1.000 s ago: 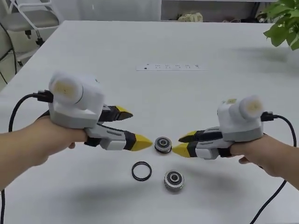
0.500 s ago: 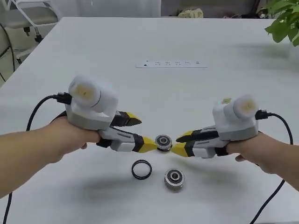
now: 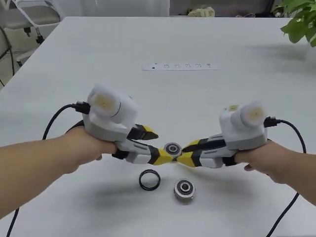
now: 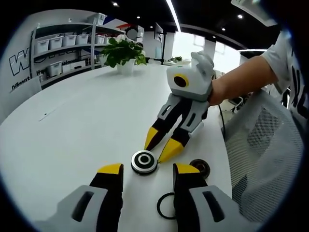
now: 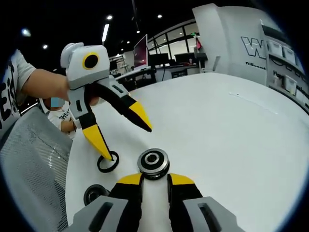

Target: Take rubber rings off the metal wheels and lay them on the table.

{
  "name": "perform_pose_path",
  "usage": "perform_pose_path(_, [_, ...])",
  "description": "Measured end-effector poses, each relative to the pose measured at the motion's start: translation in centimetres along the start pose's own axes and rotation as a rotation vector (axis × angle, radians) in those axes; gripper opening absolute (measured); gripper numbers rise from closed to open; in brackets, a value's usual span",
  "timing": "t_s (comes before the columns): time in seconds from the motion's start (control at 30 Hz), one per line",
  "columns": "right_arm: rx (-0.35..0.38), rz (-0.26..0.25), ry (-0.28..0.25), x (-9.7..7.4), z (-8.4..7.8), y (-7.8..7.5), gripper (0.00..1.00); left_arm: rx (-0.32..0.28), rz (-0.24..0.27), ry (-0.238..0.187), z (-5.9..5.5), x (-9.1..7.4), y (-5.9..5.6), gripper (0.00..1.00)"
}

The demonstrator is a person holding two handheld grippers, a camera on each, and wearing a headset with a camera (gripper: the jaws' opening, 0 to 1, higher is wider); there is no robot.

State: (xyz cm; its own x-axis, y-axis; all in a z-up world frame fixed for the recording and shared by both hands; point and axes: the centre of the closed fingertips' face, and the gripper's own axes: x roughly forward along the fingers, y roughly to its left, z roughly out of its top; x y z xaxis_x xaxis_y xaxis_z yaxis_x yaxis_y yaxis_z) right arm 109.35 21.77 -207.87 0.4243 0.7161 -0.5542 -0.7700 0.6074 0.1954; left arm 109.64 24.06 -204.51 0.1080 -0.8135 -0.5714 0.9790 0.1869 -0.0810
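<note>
Metal wheel (image 3: 172, 149) lies flat on the table (image 3: 232, 44), bore pointing up.

White table (image 3: 74, 59) with power strip (image 3: 180, 66), potted plant (image 4: 124, 52), shelves (image 4: 63, 46) behind.

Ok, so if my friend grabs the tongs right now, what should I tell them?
Left tongs: open wide, lower tip at the metal wheel.
Right tongs: open a little, tips at that wheel from the other side.
Things: the wheel lies flat on the white table between both tongs. A loose rubber ring lies in front of it, and the second wheel sits beside the ring.
Done: one ring is off and on the table.
Left: probably the wheel between the tongs next. Which wheel wears a ring is hard to tell.
</note>
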Motion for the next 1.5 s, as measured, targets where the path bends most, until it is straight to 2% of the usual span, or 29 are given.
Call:
perform_pose_path(0.2, [-0.007, 0.003, -0.005, 0.0, 0.1, 0.0, 0.16, 0.007, -0.017, 0.012, 0.1, 0.9, -0.5, 0.34])
perform_pose_path(0.47, [-0.008, 0.000, -0.014, 0.1, 0.1, 0.1, 0.15, 0.019, -0.020, 0.037, 0.0, 1.9, -0.2, 0.28])
perform_pose_path(0.77, [0.000, -0.007, -0.029, 0.1, 0.1, 0.0, 0.14, 0.032, -0.032, 0.051, -0.1, 2.4, -0.4, 0.22])
perform_pose_path(0.93, [-0.005, -0.008, -0.026, 0.1, 0.1, 0.0, 0.14, 0.025, -0.020, 0.046, 0.0, 2.5, 0.1, 0.18])
perform_pose_path(1.13, [-0.021, -0.012, -0.019, 0.2, 0.1, -0.1, 0.13, 0.026, 0.026, 0.054, 0.1, 2.6, 1.0, 0.08])
perform_pose_path(1.2, [-0.027, -0.014, -0.018, 0.2, 0.1, -0.1, 0.13, 0.039, 0.024, 0.058, 0.0, 2.6, 1.0, 0.08])
perform_pose_path(1.3, [-0.024, -0.016, -0.020, 0.2, 0.1, -0.2, 0.13, 0.097, 0.033, 0.068, 0.1, 2.6, 0.8, 0.08])
perform_pose_path(1.5, [-0.017, -0.025, -0.027, 0.2, 0.1, -0.1, 0.13, 0.092, 0.052, 0.067, 0.0, 2.6, 0.9, 0.08])
